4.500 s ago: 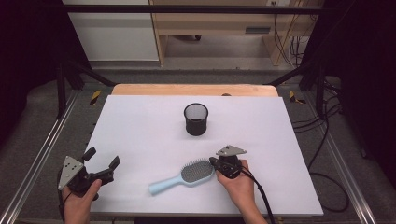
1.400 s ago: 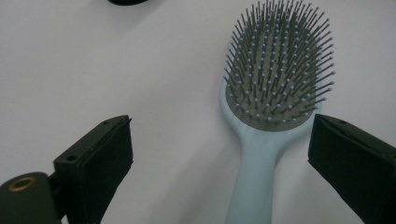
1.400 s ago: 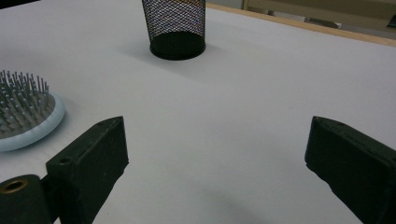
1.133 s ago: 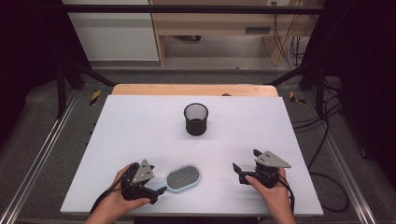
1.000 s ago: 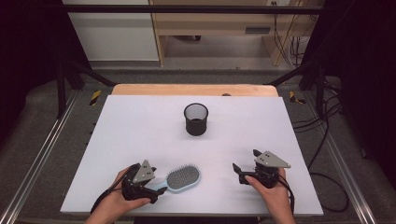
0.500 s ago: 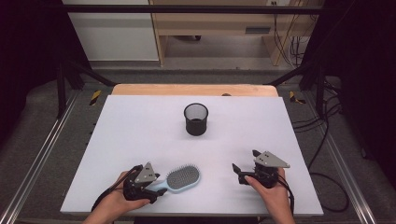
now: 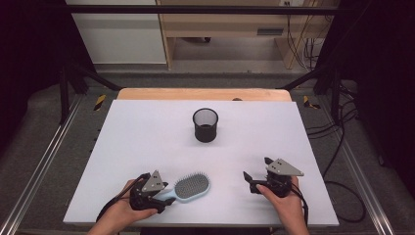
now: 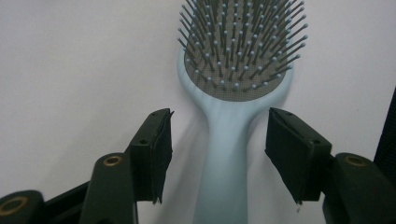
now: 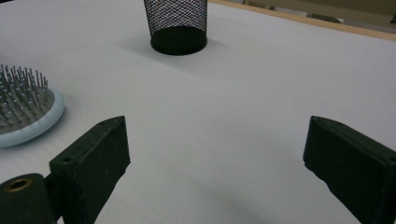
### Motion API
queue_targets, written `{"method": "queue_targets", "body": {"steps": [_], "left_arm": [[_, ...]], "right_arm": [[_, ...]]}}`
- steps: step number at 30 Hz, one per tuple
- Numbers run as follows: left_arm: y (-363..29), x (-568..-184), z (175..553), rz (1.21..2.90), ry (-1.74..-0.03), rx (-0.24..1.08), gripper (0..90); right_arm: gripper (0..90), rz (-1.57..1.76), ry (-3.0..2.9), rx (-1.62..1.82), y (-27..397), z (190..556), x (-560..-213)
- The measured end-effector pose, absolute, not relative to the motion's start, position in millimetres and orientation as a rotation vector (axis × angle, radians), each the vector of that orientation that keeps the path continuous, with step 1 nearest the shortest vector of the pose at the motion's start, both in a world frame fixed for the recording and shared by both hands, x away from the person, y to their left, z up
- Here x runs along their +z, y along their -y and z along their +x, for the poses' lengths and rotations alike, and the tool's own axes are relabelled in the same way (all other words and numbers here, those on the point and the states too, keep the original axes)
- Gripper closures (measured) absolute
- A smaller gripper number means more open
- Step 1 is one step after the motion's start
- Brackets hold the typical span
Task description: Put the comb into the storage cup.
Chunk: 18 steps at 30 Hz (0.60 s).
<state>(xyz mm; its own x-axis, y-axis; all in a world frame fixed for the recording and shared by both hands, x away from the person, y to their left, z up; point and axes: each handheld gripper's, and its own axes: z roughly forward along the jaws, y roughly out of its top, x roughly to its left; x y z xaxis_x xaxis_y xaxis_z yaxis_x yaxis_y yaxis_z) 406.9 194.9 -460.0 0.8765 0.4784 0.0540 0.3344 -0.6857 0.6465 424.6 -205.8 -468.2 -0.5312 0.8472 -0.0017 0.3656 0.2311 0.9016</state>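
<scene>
My left gripper [image 7: 164, 197] has just been narrowing its jaws around the hairbrush [image 8: 233, 116] handle, pads not yet touching; brush flat on the counter [image 7: 147, 137], unlifted; mesh cup [image 7: 205, 125] waits; right gripper [image 7: 249, 178] idles, jaws wide, empty

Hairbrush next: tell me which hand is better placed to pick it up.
Left. The left gripper already straddles the hairbrush handle, jaws either side with gaps, having just been closing on it. The right gripper stands open and apart over bare table, nothing between its jaws.
</scene>
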Motion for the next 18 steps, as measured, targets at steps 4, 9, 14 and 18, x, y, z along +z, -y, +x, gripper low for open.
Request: {"method": "queue_targets", "body": {"steps": [4,9,14,18], "left_arm": [[-193.4,-460.6,407.0,2.402,-0.576,0.275,44.0],[-192.4,-462.0,407.9,2.421,-0.569,0.258,49.0],[-191.3,-464.7,408.6,2.446,-0.560,0.236,51.9],[-191.2,-466.1,409.5,2.449,-0.562,0.223,52.7]], "right_arm": [[7.1,1.110,-2.008,1.263,205.9,424.7,-468.2],[7.2,1.108,-2.010,1.262,205.7,424.8,-468.4],[7.2,1.108,-2.012,1.261,205.7,424.9,-468.5],[7.3,1.107,-2.012,1.261,205.6,424.9,-468.4]]}}
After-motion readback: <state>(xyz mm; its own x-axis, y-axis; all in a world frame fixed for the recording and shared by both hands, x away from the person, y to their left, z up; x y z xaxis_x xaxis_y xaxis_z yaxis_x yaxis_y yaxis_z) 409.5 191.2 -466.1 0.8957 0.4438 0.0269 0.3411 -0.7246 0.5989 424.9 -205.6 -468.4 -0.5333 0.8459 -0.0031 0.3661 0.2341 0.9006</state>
